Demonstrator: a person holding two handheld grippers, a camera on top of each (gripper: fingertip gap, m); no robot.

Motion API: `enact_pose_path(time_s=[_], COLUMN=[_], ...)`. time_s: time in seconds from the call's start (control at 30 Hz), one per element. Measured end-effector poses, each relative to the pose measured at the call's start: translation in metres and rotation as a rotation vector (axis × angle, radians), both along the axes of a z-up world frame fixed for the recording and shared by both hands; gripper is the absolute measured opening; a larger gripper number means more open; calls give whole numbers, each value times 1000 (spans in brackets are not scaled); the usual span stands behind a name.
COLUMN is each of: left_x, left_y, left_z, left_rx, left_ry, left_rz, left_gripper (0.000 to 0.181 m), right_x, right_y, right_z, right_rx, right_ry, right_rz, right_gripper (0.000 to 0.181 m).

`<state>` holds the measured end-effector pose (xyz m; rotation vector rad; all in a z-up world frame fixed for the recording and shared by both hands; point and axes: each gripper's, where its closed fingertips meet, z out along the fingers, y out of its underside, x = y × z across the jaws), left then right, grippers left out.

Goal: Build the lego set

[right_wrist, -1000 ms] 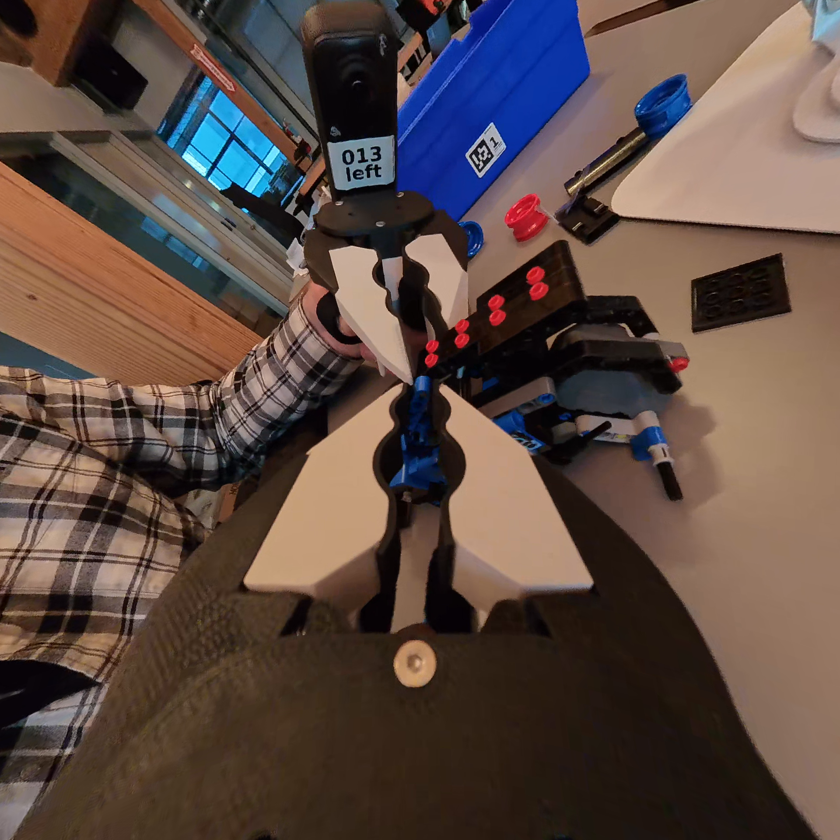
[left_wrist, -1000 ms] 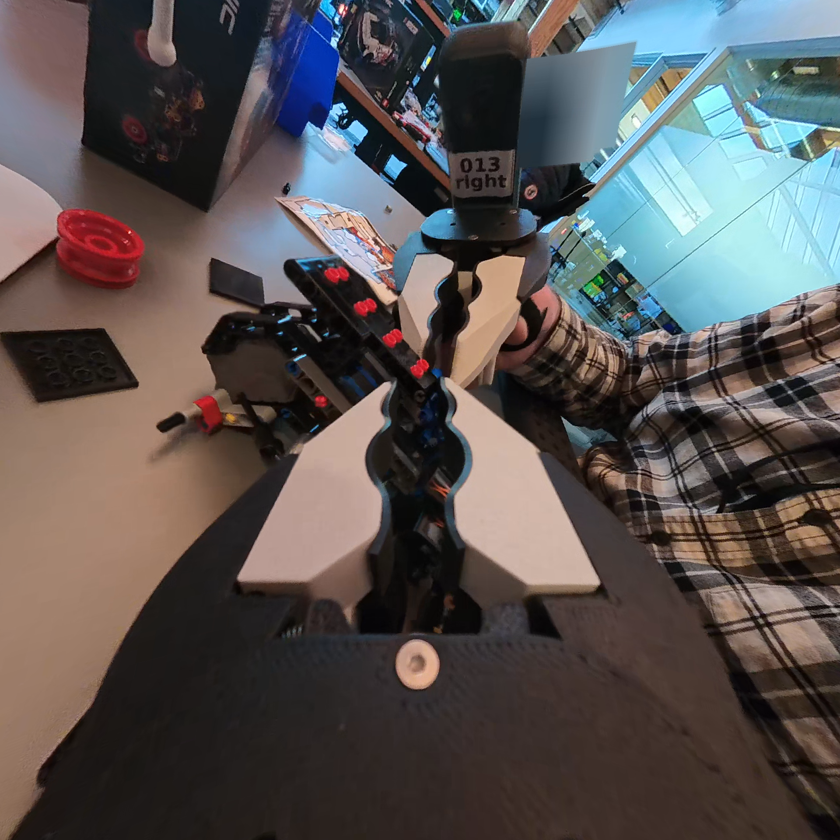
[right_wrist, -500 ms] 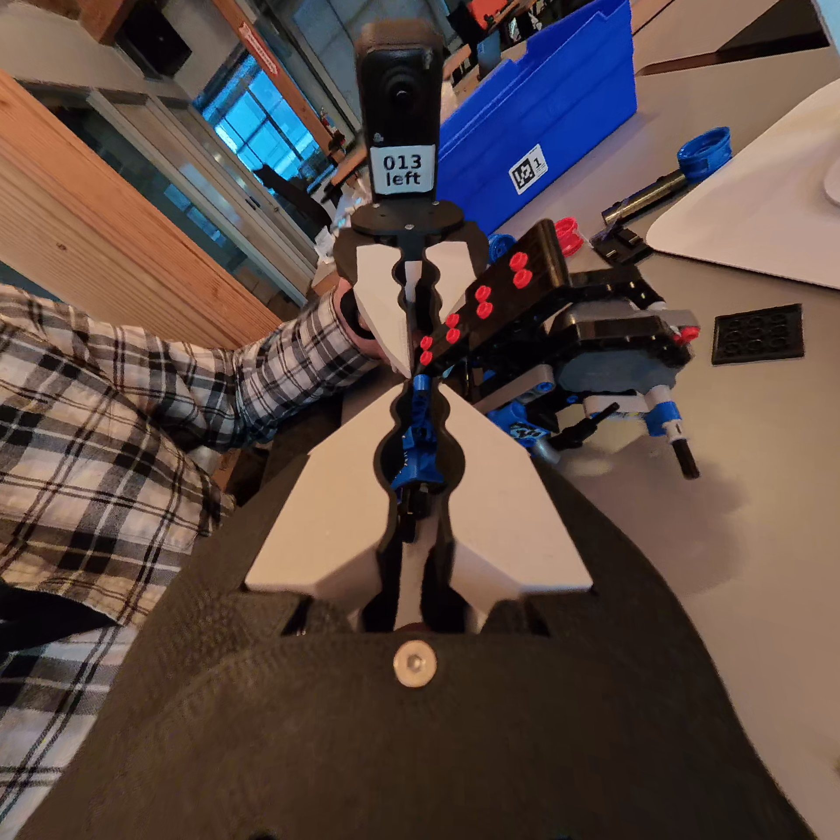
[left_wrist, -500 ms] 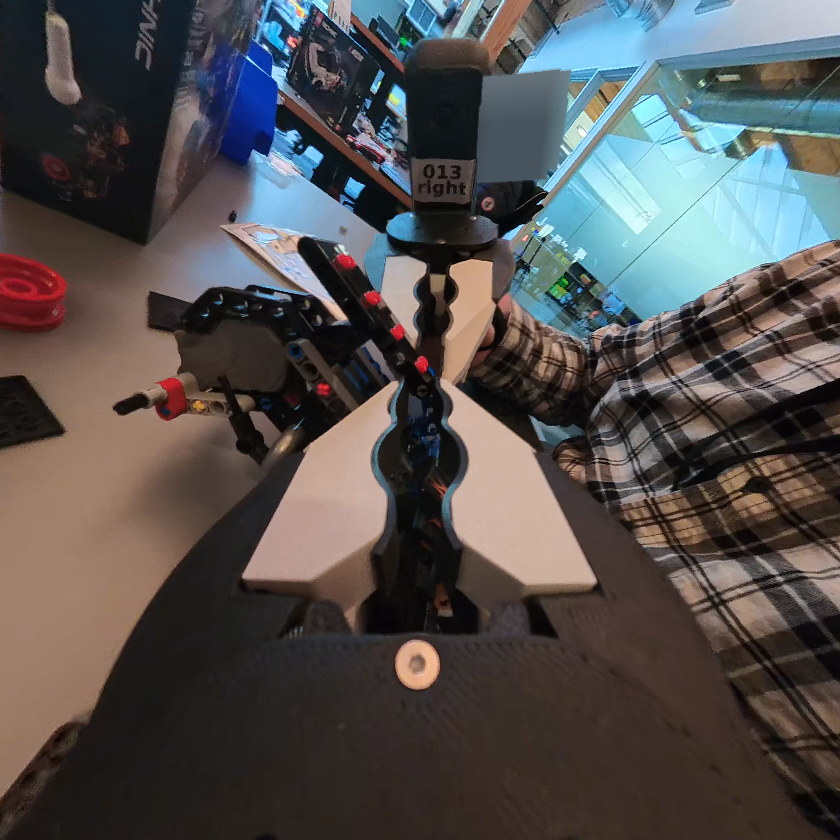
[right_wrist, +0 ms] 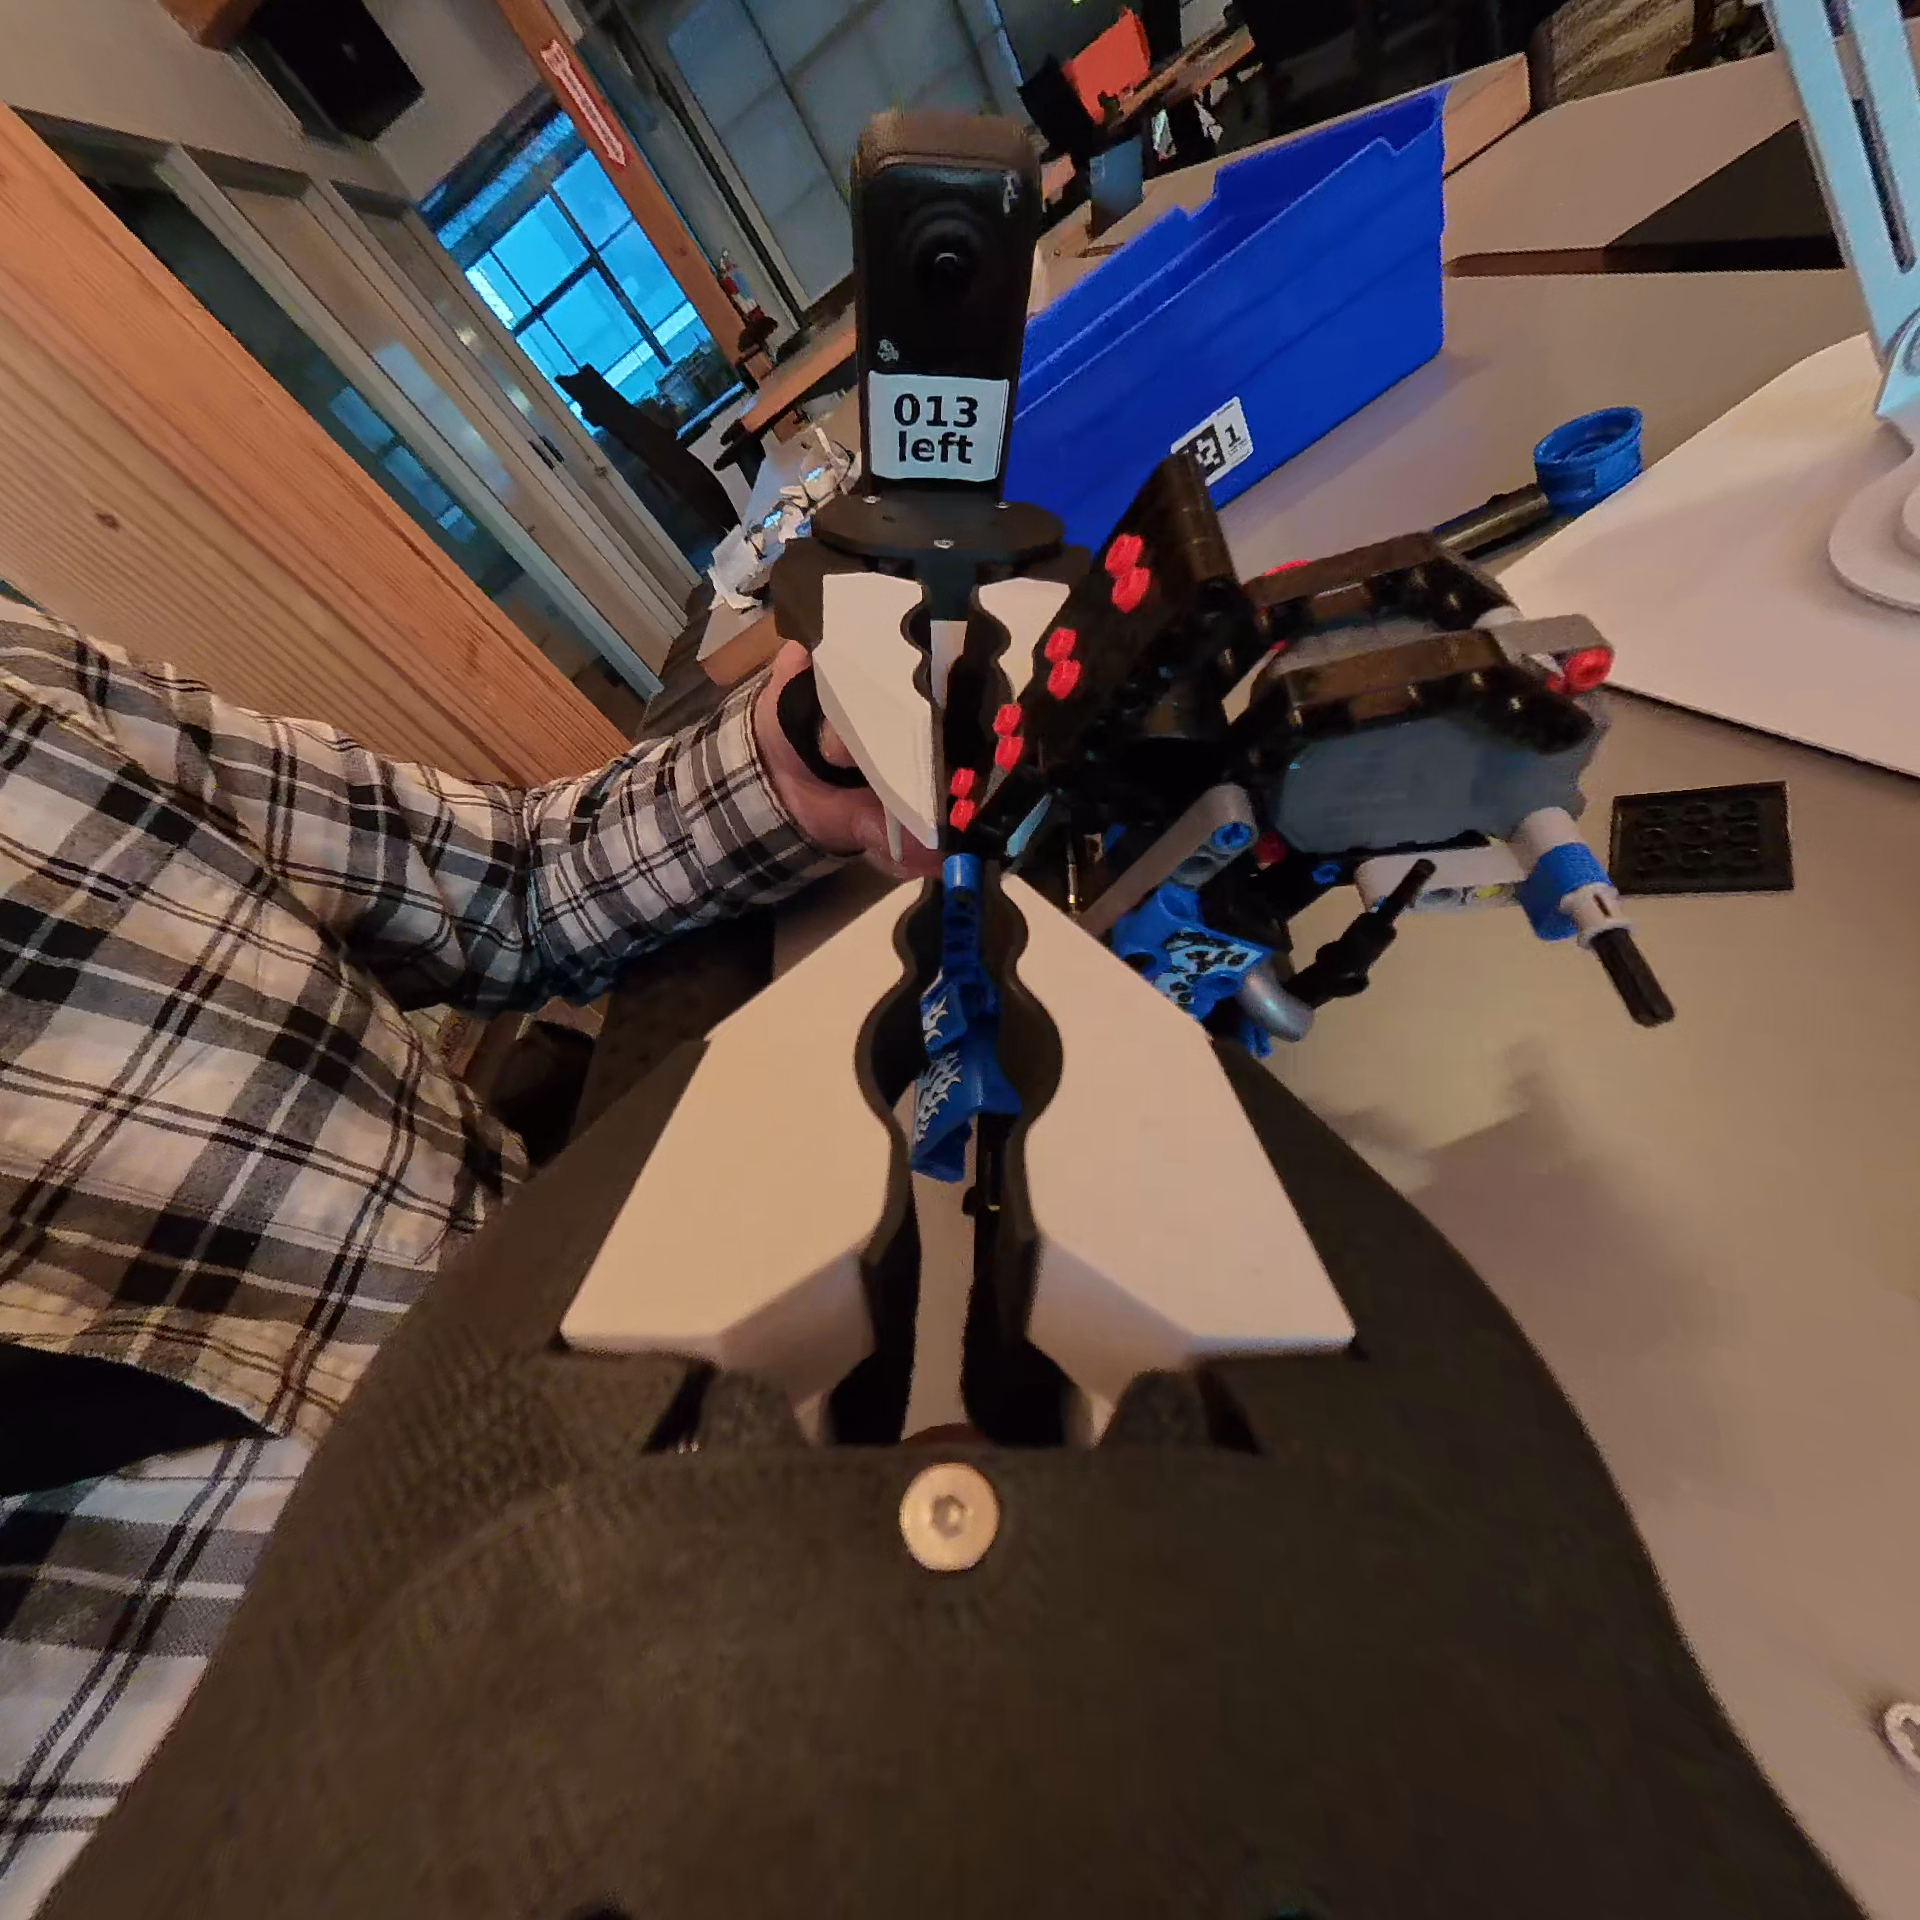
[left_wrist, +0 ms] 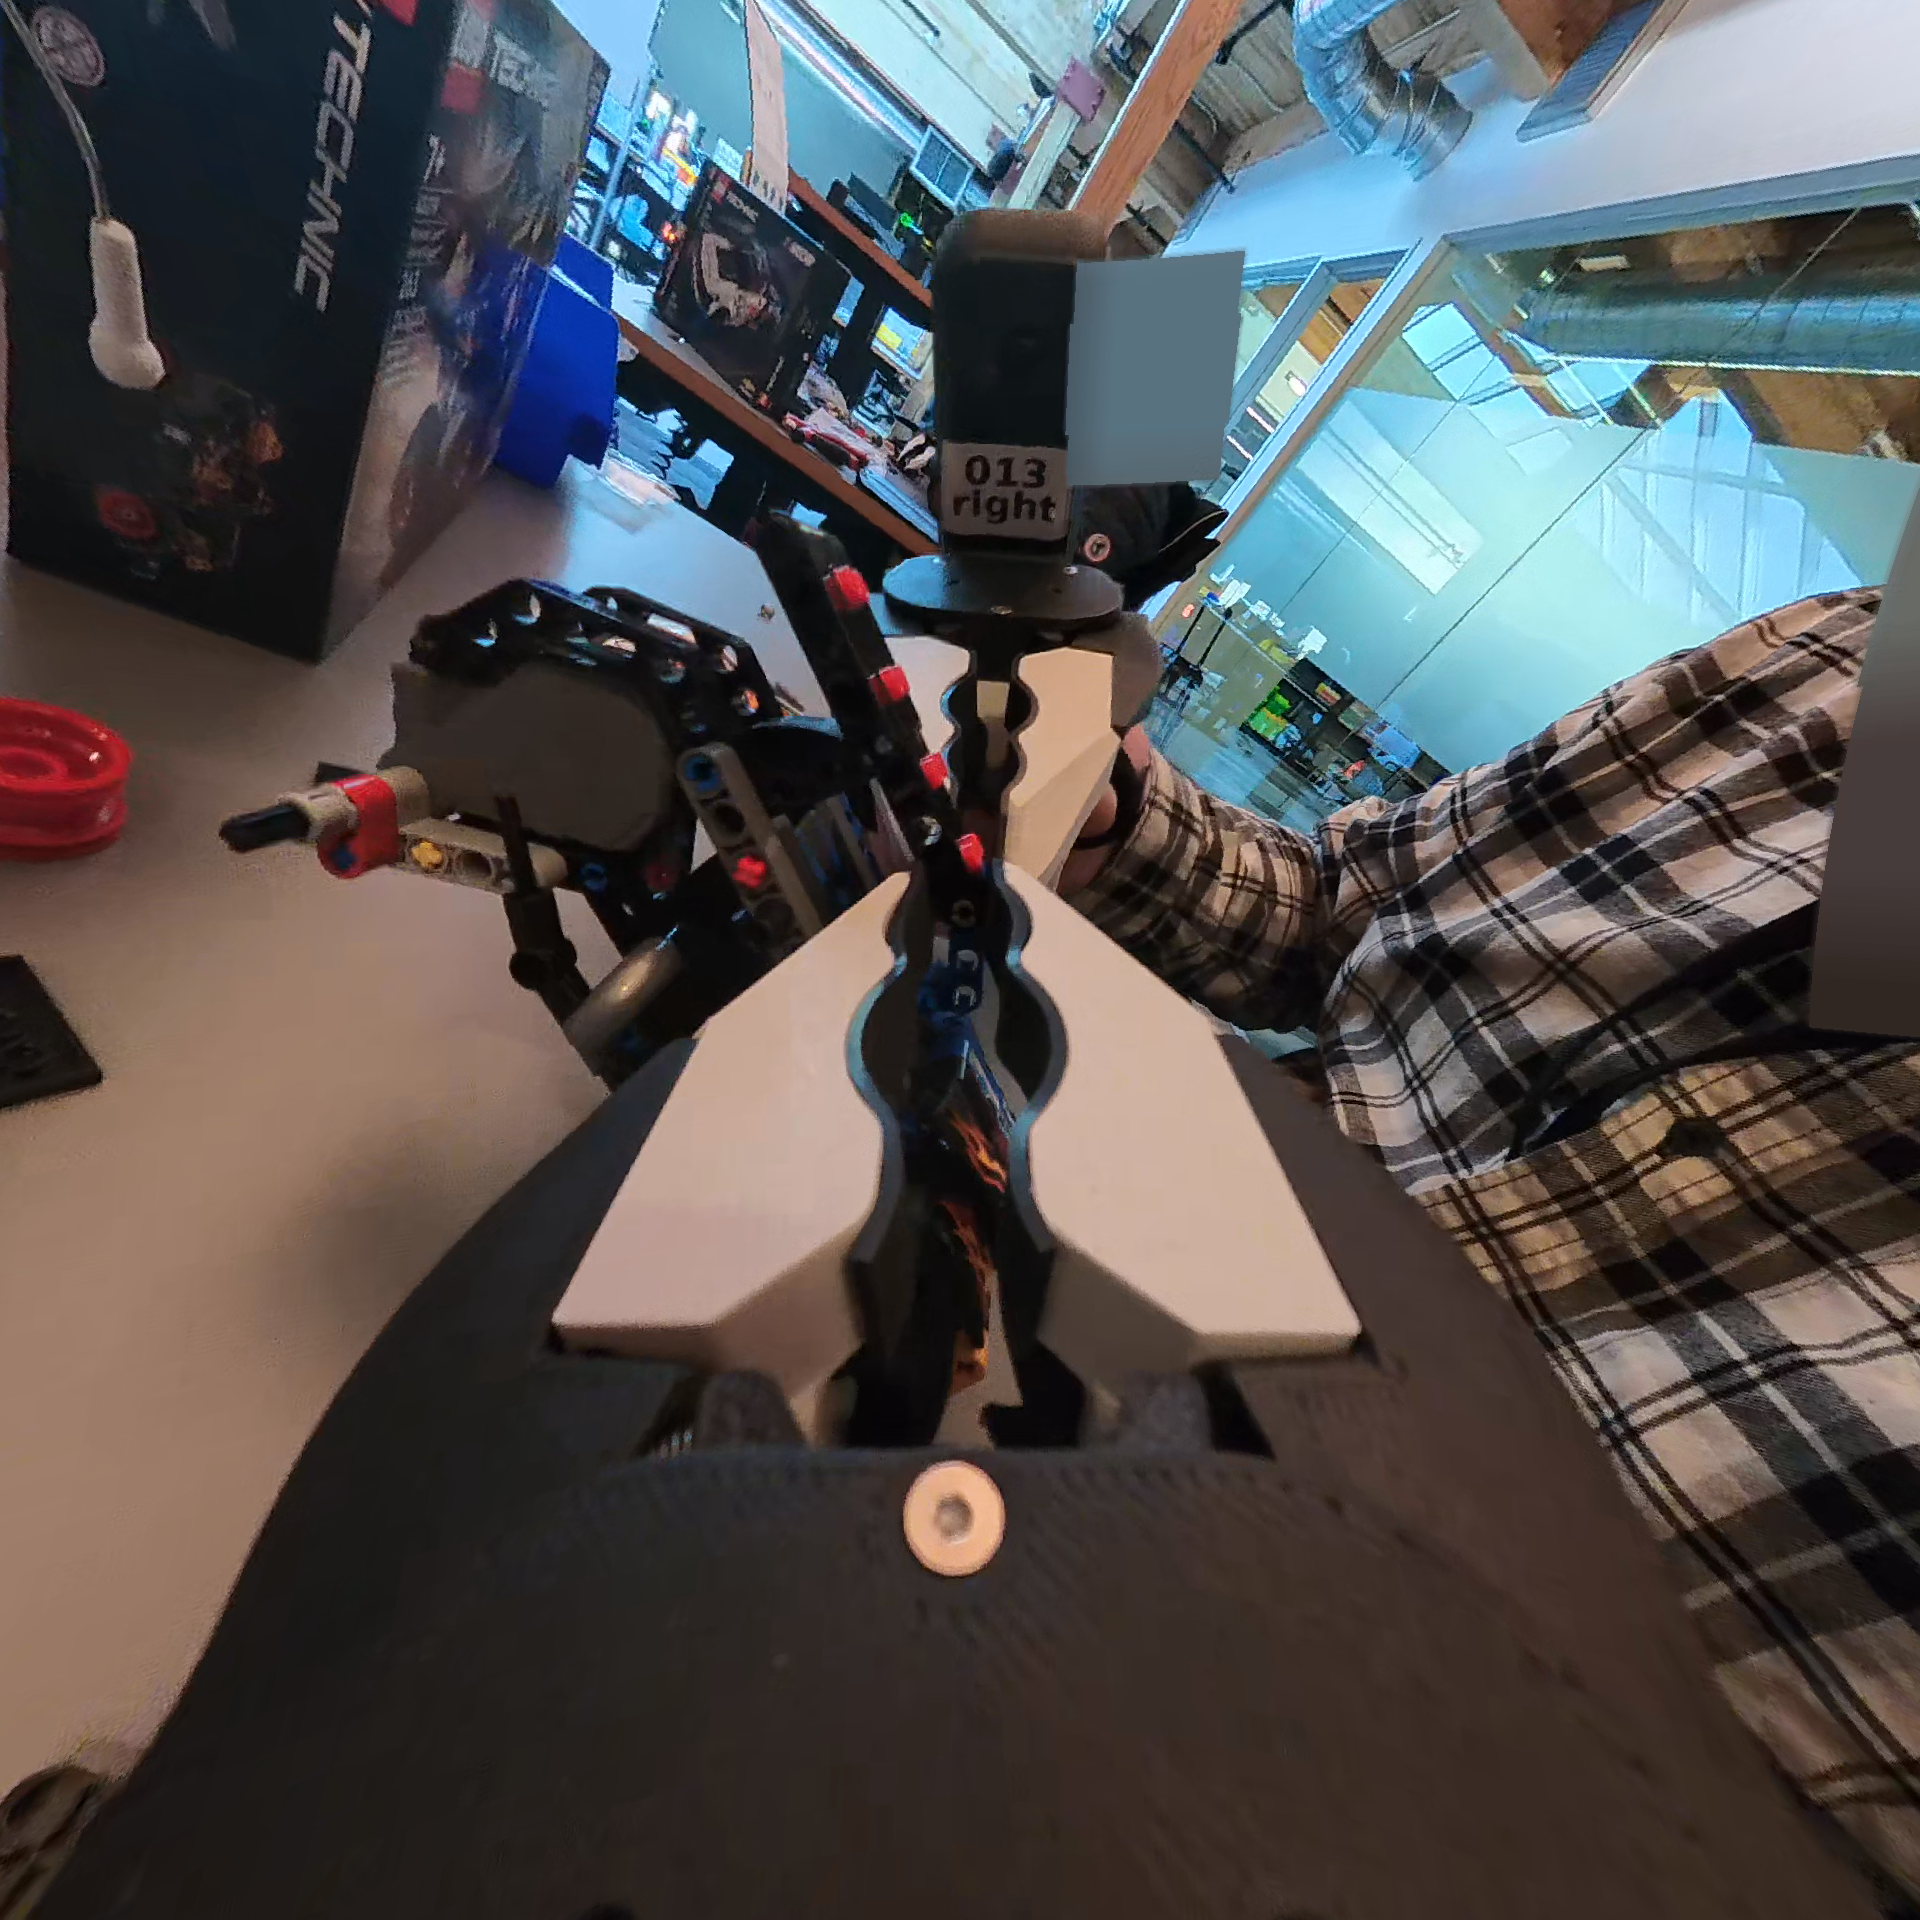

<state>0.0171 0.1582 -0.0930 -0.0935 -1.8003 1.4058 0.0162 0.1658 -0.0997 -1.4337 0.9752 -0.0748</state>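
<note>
Left wrist view
Left gripper [left_wrist: 958, 914]: fingers clenched on the near end of the lego model, a black beam with blue and flame-printed parts pinched between the pads.
Lego model [left_wrist: 582, 748]: extends up and to the left of the fingertips; grey motor block framed in black beams, a black beam with red pins [left_wrist: 891, 727] rising beyond the tips.
Axle with red bush [left_wrist: 322, 826]: sticks out from the model, well left of the fingers.
Right gripper [left_wrist: 987, 821]: just beyond the fingertips, facing this one; closed, holding the same model.
Red wheel rim [left_wrist: 52, 777]: far left on the table [left_wrist: 312, 1122].
Dark set box [left_wrist: 239, 312]: upper left, well beyond the fingers.

Right wrist view
Right gripper [right_wrist: 961, 883]: fingers clenched on a blue printed piece [right_wrist: 951, 1049] of the model.
Lego model [right_wrist: 1392, 748]: up and to the right of the fingertips, above the table.
Left gripper [right_wrist: 925, 821]: directly beyond the tips, closed on the model's black part.
Black plate [right_wrist: 1699, 840]: right of the model, flat on the table.
Blue bin [right_wrist: 1247, 312]: far beyond the fingers.
</note>
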Motion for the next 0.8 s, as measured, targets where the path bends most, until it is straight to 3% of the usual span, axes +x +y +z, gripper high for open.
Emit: enact_pose_path(time_s=[0.27, 0.8], left_x=[-11, -15], left_y=[1, 2], left_z=[7, 9], left_rx=[-51, -66], left_ry=[-60, -95], left_rz=[-17, -12], left_gripper=[7, 7], right_x=[-12, -14], right_y=[-1, 2], right_z=[8, 8], right_rx=[35, -54], right_ry=[-22, -44], right_rz=[74, 50], right_gripper=[4, 5])
